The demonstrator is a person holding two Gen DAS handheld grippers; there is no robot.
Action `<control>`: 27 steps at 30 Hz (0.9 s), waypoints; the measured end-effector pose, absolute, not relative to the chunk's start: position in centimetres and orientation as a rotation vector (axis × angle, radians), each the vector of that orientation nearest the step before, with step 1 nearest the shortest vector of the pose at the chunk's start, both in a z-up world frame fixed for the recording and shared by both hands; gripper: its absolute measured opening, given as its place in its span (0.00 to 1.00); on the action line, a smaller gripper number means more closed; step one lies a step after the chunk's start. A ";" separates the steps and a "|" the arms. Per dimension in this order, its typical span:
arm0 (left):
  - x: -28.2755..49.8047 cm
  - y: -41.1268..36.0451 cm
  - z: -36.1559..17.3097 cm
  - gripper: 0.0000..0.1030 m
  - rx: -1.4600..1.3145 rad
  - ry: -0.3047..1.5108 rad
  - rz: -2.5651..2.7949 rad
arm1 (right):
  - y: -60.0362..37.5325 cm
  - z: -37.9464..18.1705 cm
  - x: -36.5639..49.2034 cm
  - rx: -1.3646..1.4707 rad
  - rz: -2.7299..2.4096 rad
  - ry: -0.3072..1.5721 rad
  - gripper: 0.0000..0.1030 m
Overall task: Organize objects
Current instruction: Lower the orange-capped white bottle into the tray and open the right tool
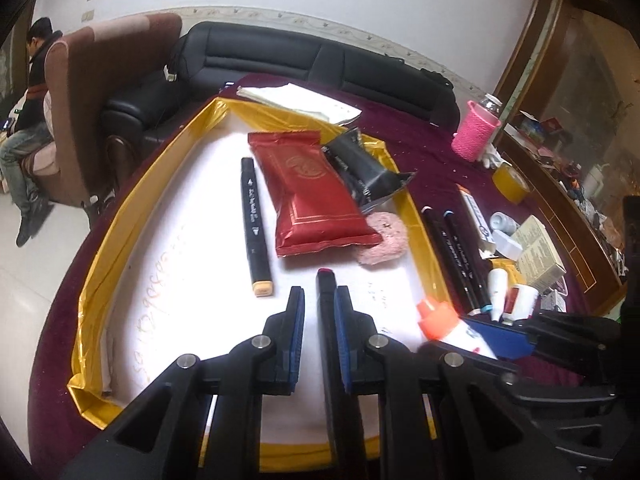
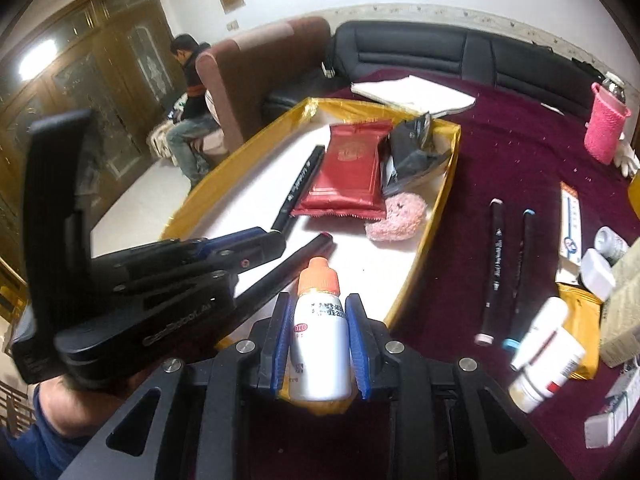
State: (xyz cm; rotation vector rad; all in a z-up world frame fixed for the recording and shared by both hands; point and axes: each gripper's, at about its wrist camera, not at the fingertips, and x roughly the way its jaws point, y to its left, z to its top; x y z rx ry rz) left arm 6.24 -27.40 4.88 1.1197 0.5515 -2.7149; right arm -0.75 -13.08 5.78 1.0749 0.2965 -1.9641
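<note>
A gold-rimmed tray [image 1: 120, 224] with a white floor holds a black marker with a tan cap [image 1: 255, 224], a red packet [image 1: 316, 192], a black pouch [image 1: 362, 164] and a pink puff [image 1: 386, 238]. My left gripper [image 1: 320, 300] stands over the tray's near part with its jaws slightly apart; a black marker with a red tip [image 1: 327, 320] lies against its right finger. My right gripper [image 2: 318, 320] is shut on a white bottle with an orange cap [image 2: 320, 344], held upright at the tray's near right edge [image 2: 420, 252]. The bottle also shows in the left wrist view [image 1: 444, 320].
Two black markers [image 2: 506, 268] lie on the maroon tablecloth right of the tray. Small bottles and boxes [image 2: 560, 356] crowd the right side. A pink cup [image 2: 606, 130] stands far right, white papers [image 2: 416, 94] behind the tray. Sofas and a seated person are beyond the table.
</note>
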 end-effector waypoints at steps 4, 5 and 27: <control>6.3 -27.9 4.5 0.14 1.103 0.544 -2.698 | -14.1 4.4 -1.4 1.109 -1.962 0.325 0.29; 6.3 -27.9 4.5 0.14 1.096 0.541 -2.696 | -14.3 4.1 -1.5 1.112 -1.963 0.334 0.29; 5.8 -27.5 3.8 0.14 1.092 0.455 -2.673 | -17.1 2.4 0.4 0.955 -2.092 0.596 0.29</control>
